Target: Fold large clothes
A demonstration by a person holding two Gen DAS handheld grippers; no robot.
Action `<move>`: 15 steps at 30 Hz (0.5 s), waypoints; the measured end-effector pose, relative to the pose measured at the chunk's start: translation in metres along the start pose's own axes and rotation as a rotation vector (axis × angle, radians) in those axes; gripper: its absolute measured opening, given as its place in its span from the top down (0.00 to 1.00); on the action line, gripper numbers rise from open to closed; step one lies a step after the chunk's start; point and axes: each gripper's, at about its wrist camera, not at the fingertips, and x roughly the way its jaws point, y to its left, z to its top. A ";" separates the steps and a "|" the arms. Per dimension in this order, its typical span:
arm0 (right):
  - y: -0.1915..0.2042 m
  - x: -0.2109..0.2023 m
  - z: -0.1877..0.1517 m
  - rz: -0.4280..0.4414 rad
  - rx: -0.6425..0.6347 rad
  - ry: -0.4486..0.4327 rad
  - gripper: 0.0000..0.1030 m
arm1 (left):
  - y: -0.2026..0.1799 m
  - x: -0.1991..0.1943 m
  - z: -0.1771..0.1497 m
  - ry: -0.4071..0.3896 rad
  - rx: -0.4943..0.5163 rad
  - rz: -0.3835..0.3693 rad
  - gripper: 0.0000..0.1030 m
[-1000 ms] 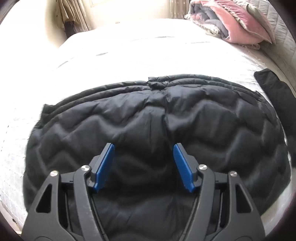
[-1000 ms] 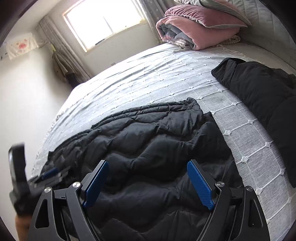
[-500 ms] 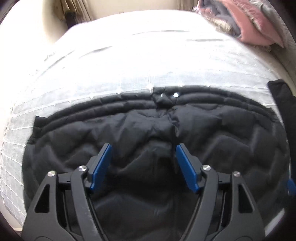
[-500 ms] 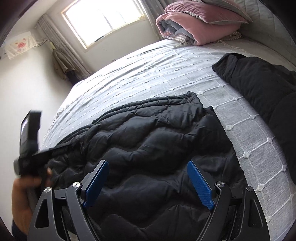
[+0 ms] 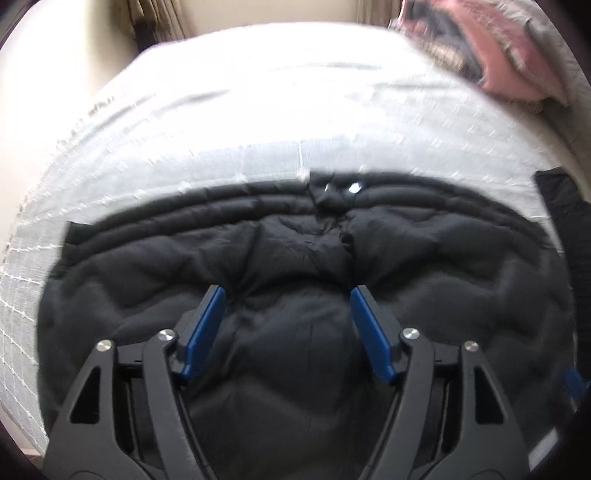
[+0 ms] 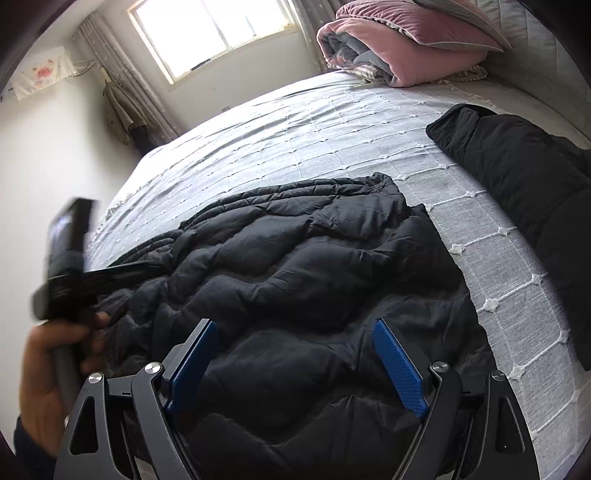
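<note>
My left gripper (image 5: 288,291): released, blue pads spread wide with nothing between them, hanging over the middle of the jacket.
My right gripper (image 6: 293,325): also released, pads wide apart, over the jacket's near right part.
My left hand (image 6: 48,365): seen from the right wrist view, far to the left of my right gripper, wrapped round the handle of the other tool; blurred.
Black puffer jacket (image 5: 295,258): directly under and ahead of both grippers, spread flat on the bed, quilted; two shiny snaps at its far edge ahead of my left gripper.
Bed (image 6: 332,129): pale grid-stitched cover, stretching away beyond the jacket.
Second black garment (image 6: 517,170): to the right of my right gripper, apart from the jacket.
Pink bedding (image 6: 399,40): folded stack at the far right end of the bed.
Window (image 6: 210,29): far, on the wall ahead-left.
</note>
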 end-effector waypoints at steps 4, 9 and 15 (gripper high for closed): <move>0.000 -0.002 0.000 0.002 0.002 -0.007 0.15 | -0.008 -0.022 -0.044 -0.042 0.085 -0.016 0.30; 0.007 0.005 -0.003 -0.026 -0.044 0.004 0.15 | -0.006 0.024 -0.068 0.009 0.121 0.040 0.24; -0.005 0.003 -0.003 -0.081 -0.049 -0.008 0.15 | 0.004 -0.023 -0.072 -0.040 0.091 0.028 0.26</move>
